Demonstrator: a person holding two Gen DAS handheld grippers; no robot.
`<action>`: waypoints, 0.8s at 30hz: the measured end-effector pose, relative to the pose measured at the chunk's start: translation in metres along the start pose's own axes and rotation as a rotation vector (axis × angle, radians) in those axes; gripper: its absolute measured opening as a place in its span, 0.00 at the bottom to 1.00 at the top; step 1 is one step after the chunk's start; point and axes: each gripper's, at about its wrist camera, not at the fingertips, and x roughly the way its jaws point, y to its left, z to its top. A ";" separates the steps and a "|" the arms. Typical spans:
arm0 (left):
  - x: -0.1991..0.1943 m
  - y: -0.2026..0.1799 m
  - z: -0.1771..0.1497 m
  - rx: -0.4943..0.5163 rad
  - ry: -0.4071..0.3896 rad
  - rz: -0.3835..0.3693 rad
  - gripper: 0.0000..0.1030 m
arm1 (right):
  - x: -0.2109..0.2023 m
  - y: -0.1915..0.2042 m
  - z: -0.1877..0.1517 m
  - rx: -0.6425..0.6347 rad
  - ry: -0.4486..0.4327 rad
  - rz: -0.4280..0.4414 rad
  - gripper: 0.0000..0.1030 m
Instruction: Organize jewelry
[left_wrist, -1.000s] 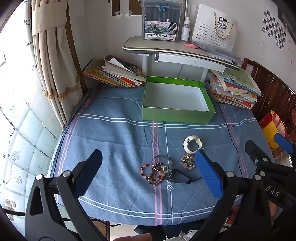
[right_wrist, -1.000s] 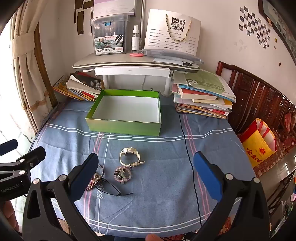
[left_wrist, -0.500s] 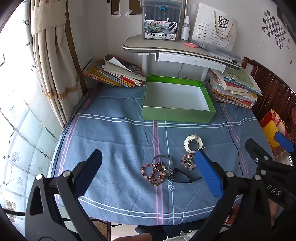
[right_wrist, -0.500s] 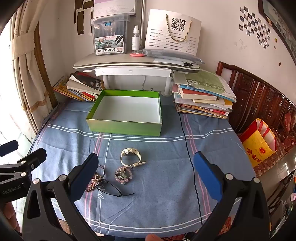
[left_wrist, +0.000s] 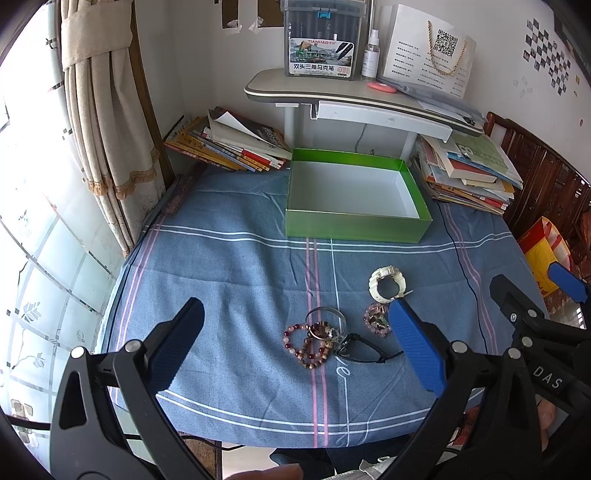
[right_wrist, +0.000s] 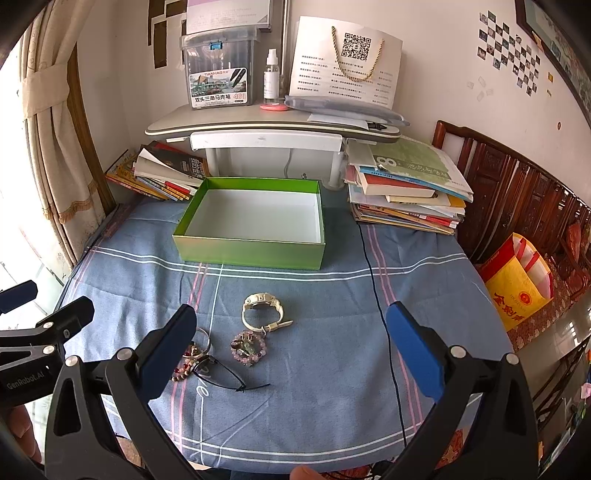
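The jewelry is gathered near the front edge of the tabletop (left_wrist: 229, 266): a white watch (left_wrist: 387, 284), a pink bead bracelet (left_wrist: 376, 320), a silver bangle (left_wrist: 325, 322) and dark bead bracelets (left_wrist: 308, 345) beside black glasses (left_wrist: 360, 349). An empty green box (left_wrist: 354, 201) is set toward the rear edge. Both the left gripper (left_wrist: 295, 347) and right gripper (right_wrist: 291, 350) are held above the front edge, jaws wide and empty.

Green box (right_wrist: 251, 254) — blue striped cloth (right_wrist: 325, 376)
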 end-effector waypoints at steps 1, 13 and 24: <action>0.000 0.000 0.000 0.000 0.000 0.000 0.96 | 0.000 0.000 0.000 0.000 0.000 0.000 0.98; 0.000 0.000 0.000 0.001 0.002 -0.001 0.96 | -0.003 -0.003 0.001 0.002 0.000 -0.001 0.98; 0.000 0.000 0.000 0.000 0.002 0.000 0.96 | -0.003 -0.004 0.000 0.003 0.003 0.000 0.98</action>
